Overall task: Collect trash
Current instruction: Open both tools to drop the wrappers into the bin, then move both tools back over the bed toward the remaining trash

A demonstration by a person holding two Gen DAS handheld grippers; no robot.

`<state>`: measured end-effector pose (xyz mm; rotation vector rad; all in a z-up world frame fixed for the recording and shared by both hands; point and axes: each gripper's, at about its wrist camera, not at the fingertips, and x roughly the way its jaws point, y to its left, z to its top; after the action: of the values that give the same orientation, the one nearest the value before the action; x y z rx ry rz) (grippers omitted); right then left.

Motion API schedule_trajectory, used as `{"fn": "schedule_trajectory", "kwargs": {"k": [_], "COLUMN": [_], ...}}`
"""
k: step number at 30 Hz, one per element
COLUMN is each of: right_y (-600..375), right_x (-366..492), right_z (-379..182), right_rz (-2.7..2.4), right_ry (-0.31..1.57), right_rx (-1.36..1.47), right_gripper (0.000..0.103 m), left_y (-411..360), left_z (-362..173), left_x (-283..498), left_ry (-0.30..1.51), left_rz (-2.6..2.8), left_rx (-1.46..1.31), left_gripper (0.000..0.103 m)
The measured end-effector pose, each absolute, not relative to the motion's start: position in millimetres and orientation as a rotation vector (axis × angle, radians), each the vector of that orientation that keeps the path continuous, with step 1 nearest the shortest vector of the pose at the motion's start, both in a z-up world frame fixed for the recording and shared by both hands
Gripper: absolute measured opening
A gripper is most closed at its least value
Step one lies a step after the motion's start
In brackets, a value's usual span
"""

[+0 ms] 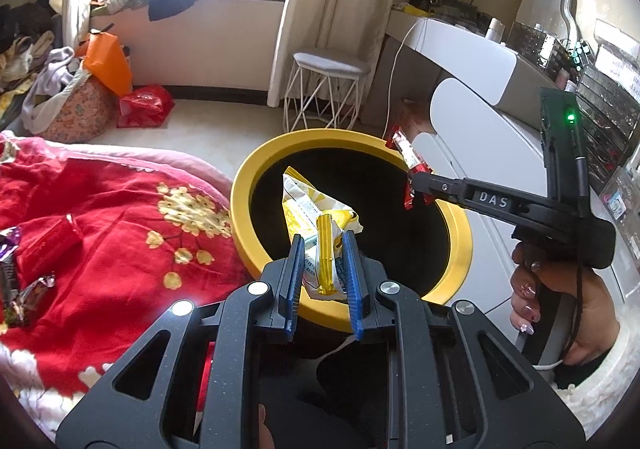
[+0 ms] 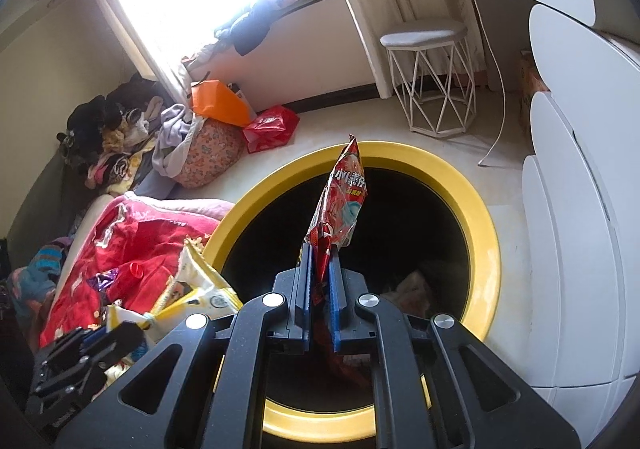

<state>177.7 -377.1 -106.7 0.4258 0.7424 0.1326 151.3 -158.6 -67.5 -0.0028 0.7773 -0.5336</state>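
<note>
Big red floral blanket (image 1: 104, 209) fills the left side on the bed, and right against its edge stands the round bin with the yellow rim (image 1: 256, 169), its inside black and deep. Past it on the floor sits a white wire stool (image 1: 326, 89) by the curtain, with an orange bag (image 1: 106, 61) and a red plastic bag (image 1: 146, 107) heaped near a pile of clothes.

Over the bin now! The left tool (image 1: 324, 249) is clamped on a yellow and white snack packet (image 1: 316, 217), blue pads pressing it from both sides, and the packet hangs over the near part of the bin's black mouth. From the right wrist camera that same packet (image 2: 192, 289) shows at lower left, above the rim where the bin meets the blanket.

The right tool (image 2: 320, 261) is pinched tight on a red snack wrapper (image 2: 344, 201), which stands up tall between the fingers, directly above the bin's opening. In the left view the right tool (image 1: 416, 179) reaches in from the right side with the wrapper (image 1: 408, 157) poking up over the far rim.

Smaller stuff: a few loose wrappers, purple and silver (image 1: 24, 289), lie on the blanket at far left, well apart from the bin.
</note>
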Motion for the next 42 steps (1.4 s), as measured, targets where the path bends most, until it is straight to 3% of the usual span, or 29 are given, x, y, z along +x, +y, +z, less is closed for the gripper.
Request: {"fn": "schedule_trajectory", "kwargs": {"k": [5,7,8,10,12,15,19,30,42], "right_y": [-380,-383,-384,-387,-388,-388,-385,-363,-323], "right_x": [179,179,178,178,178,177,175,167,160], "right_z": [-110,-110,-109,-109,-109,-107,-103,-88,-80], "right_rz": [0.127,0.117,0.111,0.103,0.098,0.093,0.095,0.123,0.180], "right_ry": [0.755,0.754,0.748,0.743,0.738,0.729,0.714,0.675,0.661], "right_rx": [0.447,0.455,0.458,0.458,0.462,0.461,0.451,0.404,0.339], "right_gripper": [0.013,0.030,0.035,0.042,0.045,0.051,0.055,0.065,0.068], "left_y": [-163,-162,-161,-159,-155,-148,-138,-107,-73], "left_z": [-72,-73,-73,-71,-67,-59,-52,-39,-26], "left_x": [157,158,158,158,156,152,147,137,129], "left_ry": [0.784,0.789,0.789,0.784,0.767,0.738,0.715,0.668,0.623], "left_rz": [-0.541,-0.536,-0.531,-0.520,-0.506,-0.479,-0.450,-0.380,-0.314], "left_rx": [-0.002,0.000,-0.001,-0.006,-0.004,-0.006,-0.013,-0.040,-0.089], "left_gripper": [0.016,0.019,0.023,0.047,0.052,0.073,0.091,0.092,0.092]}}
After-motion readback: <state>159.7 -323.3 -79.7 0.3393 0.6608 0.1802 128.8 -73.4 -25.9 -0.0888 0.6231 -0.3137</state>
